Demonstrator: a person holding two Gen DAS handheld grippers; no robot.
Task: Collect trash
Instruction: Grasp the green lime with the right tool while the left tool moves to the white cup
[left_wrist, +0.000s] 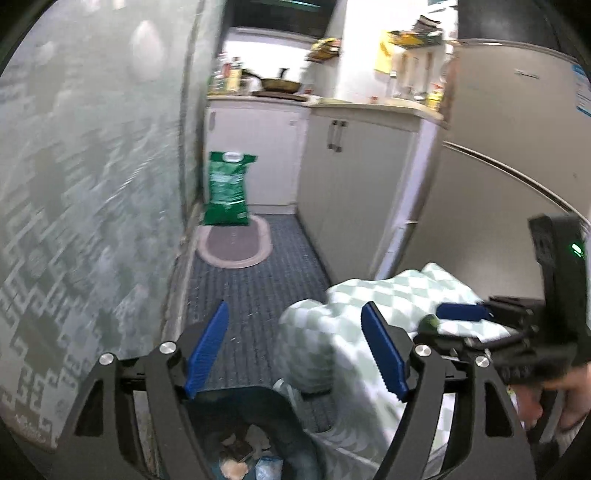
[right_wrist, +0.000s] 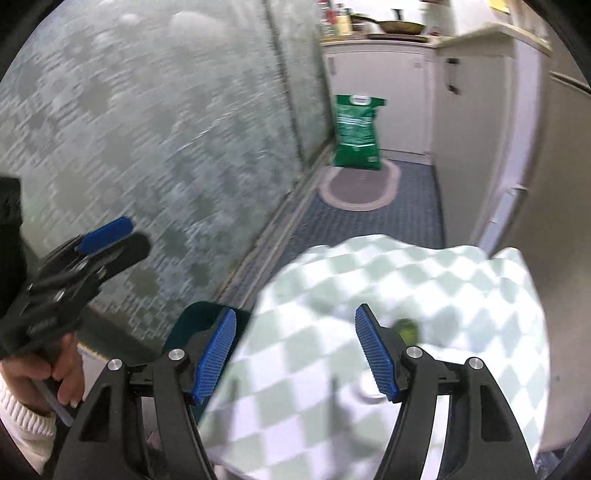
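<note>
Left gripper (left_wrist: 295, 349): jaws apart, nothing between.
Right gripper (right_wrist: 295, 356): jaws apart, over green-and-white checked cloth (right_wrist: 424, 280), not clamped.
Trash: dark bin (left_wrist: 255, 435) under left gripper, scraps inside, cut off by the frame.
Surroundings: green sack (left_wrist: 226, 188) on oval mat (left_wrist: 236, 245); white cabinets (left_wrist: 351, 192).
Unclear: small green blurred object (right_wrist: 406, 330) on cloth.

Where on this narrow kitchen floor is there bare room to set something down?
Free: the blue striped floor between the patterned wall and the white cabinets, short of the oval mat. Crowded: the far end, where the green sack stands, and nearby, where the checkered cloth and bin sit.
</note>
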